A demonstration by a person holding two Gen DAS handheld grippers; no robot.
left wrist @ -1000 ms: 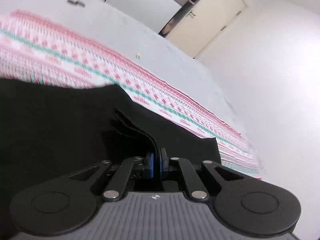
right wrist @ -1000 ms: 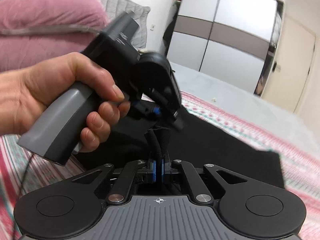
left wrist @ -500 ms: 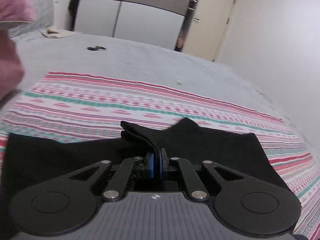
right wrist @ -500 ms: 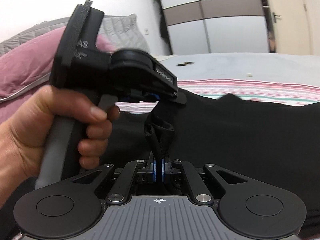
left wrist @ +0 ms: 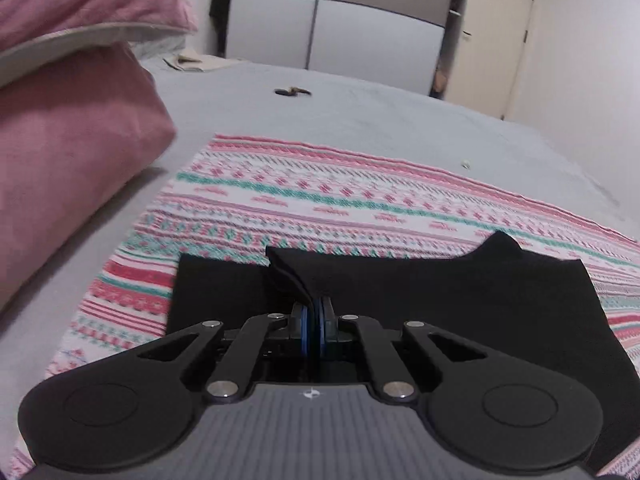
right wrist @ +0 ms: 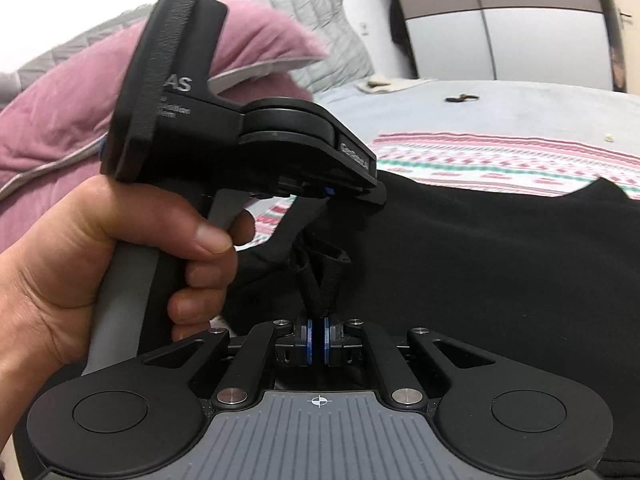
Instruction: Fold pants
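Two grippers, left (left wrist: 314, 312) and right (right wrist: 318, 330), are clamped on the black pants (left wrist: 440, 300) over the striped blanket (left wrist: 320, 200). If you pull unevenly, the pinched fabric could slip and skew the fold.

A home bedroom: a grey bed (left wrist: 360, 120) with pink pillows (left wrist: 68, 140) at left, a wardrobe (left wrist: 340, 20) and door (left wrist: 496, 40) behind.

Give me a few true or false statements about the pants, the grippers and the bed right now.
1. Both grippers are shut on the black pants. True: left gripper, right gripper.
2. The pants lie on bare wood. False: on a striped blanket.
3. A pink pillow sits beside the blanket. True.
4. The wardrobe doors are open. False: they are closed.
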